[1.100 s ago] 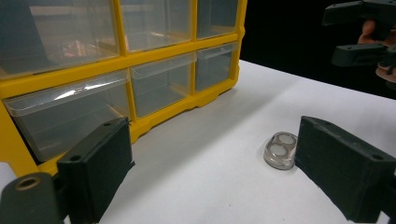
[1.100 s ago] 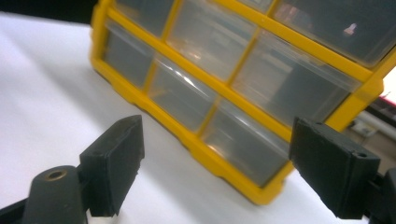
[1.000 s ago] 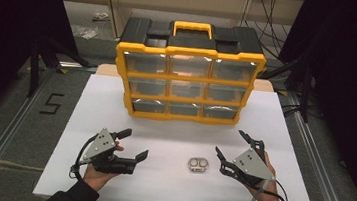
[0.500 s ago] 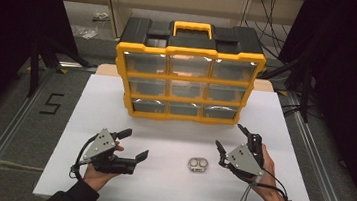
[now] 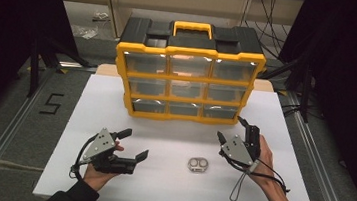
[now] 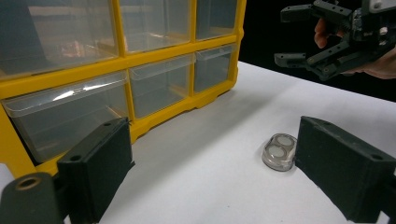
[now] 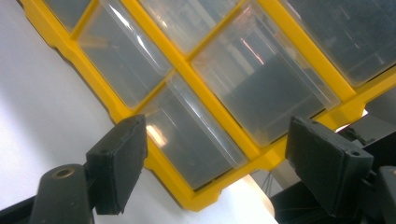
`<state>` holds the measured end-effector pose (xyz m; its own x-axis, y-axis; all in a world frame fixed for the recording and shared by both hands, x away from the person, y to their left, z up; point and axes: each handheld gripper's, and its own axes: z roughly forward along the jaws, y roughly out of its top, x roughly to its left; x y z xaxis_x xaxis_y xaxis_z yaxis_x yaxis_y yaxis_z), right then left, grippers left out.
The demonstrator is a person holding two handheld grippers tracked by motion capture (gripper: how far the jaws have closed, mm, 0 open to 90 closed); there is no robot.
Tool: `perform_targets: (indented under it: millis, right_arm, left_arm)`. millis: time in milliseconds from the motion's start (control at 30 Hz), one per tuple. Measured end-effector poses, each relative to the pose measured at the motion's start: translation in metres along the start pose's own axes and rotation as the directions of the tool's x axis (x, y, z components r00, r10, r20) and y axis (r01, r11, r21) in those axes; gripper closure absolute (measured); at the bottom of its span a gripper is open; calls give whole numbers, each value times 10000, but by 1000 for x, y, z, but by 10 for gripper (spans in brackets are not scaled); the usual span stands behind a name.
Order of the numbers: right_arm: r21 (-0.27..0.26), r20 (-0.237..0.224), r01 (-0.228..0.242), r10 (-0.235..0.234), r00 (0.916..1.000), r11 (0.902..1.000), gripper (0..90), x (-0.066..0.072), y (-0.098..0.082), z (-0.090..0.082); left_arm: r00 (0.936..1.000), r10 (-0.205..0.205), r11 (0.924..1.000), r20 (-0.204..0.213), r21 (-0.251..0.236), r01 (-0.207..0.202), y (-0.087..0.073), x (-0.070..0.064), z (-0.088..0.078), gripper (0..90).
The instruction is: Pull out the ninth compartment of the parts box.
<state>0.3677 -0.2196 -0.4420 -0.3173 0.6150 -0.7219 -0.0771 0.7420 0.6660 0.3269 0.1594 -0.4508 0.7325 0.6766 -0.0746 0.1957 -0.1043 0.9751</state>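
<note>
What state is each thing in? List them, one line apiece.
Left claw: open, holds nothing, low over the table.
Right claw: open, holds nothing, raised and aimed at the organizer's bottom right drawer.
Drawer organizer: upright, all nine drawers pushed in.
Small clear case: lid closed, lying flat on the white table, untouched, between the two claws.

Left hand-held gripper [image 5: 133,144] low, jaws wide apart, right hand-held gripper [image 5: 230,129] raised, tilted, jaws spread.
</note>
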Motion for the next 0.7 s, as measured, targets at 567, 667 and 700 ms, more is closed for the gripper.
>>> perform_targets:
  millis: [567,667,700]
  right_arm:
    - [414,110,1363,-1368,9905,9898,238,6,-5,17]
    - [464,165,1760,-1769,9841,9833,244,6,-6,21]
    - [479,207,1851,-1862,9823,9816,245,7,-6,24]
  left_arm:
    - [10000,-3,10000,47,-30,3,0,-1,0,106]
    - [10000,-35,10000,45,-45,35,0,-1,0,107]
    - [10000,-25,10000,49,-39,25,0,-1,0,106]
